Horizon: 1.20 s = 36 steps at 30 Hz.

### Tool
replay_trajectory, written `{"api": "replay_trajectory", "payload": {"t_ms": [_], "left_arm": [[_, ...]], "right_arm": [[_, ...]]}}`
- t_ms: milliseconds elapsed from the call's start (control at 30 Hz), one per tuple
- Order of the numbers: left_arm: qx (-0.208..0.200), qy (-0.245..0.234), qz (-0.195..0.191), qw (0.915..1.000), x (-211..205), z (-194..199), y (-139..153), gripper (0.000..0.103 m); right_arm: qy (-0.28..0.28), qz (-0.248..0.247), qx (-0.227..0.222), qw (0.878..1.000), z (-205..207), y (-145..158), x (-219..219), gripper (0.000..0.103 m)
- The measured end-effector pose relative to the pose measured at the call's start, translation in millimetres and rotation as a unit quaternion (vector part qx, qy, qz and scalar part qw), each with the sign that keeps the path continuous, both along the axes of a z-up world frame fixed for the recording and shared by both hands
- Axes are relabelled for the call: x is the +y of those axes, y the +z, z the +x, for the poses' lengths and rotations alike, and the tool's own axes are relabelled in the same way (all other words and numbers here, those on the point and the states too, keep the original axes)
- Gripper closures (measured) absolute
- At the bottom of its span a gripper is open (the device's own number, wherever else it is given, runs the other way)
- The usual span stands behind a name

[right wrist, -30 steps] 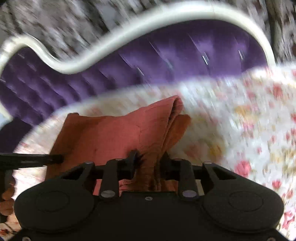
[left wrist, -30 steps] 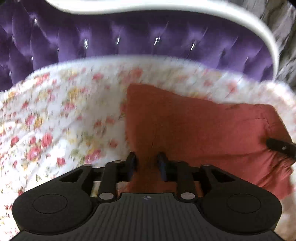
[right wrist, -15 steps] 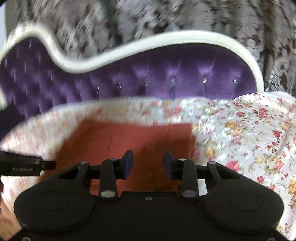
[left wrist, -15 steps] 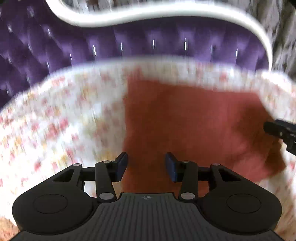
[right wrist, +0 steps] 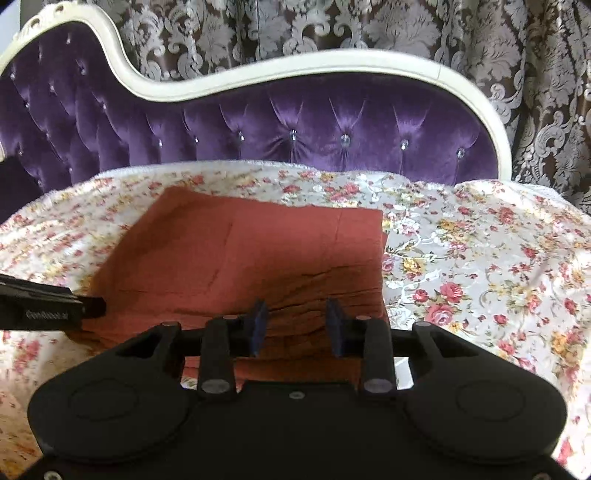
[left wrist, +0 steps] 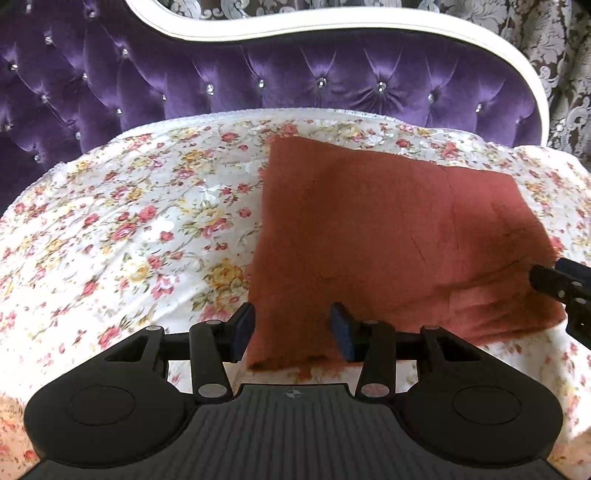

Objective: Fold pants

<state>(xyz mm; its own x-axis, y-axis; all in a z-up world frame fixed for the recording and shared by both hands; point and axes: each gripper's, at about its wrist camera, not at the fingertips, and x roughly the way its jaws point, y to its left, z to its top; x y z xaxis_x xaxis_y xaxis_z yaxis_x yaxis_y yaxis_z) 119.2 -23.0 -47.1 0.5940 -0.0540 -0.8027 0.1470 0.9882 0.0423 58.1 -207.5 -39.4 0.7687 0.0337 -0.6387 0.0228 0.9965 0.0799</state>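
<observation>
The rust-red pants [left wrist: 376,236] lie folded into a flat rectangle on the floral sheet [left wrist: 122,229]. In the right wrist view the same pants [right wrist: 251,258] show stacked layers at their near edge. My left gripper [left wrist: 291,328] hovers over the near left corner of the fabric, jaws apart, nothing pinched. My right gripper [right wrist: 295,325] stands open above the near right part of the pants, its blue pads clear of the cloth. Each view catches the other gripper's tip at its edge: the right gripper's tip [left wrist: 561,284] and the left gripper's tip [right wrist: 48,306].
A purple tufted sofa back [right wrist: 295,129] with a cream frame [left wrist: 332,26] rises behind the sheet. Patterned curtains [right wrist: 535,92] hang behind it. Bare floral sheet [right wrist: 480,266] spreads to the right of the pants and to their left.
Both grippers have let go of the pants, opened and drawn back and up. The fabric that was bunched between the jaws now lies flat as a folded rectangle.
</observation>
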Motion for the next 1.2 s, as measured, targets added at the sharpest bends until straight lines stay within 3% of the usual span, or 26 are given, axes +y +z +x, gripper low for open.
{"api": "replay_trajectory", "payload": {"t_ms": [300, 600, 1200], "left_arm": [[-0.029, 0.001, -0.004, 0.9996, 6.9, -47.9, 24.6, 0.059], [-0.044, 0.001, 0.015, 0.9989, 5.7, -87.6, 34.3, 0.059], [-0.034, -0.004, 0.002, 0.9994, 0.3, -110.7, 35.4, 0.058]], "right_arm": [[-0.011, 0.032, -0.01, 0.999, -38.7, 22.8, 8.4, 0.056], [-0.027, 0.031, 0.001, 0.999, -67.9, 29.4, 15.6, 0.055], [-0.034, 0.024, 0.022, 0.999, -87.1, 24.3, 20.0, 0.055]]}}
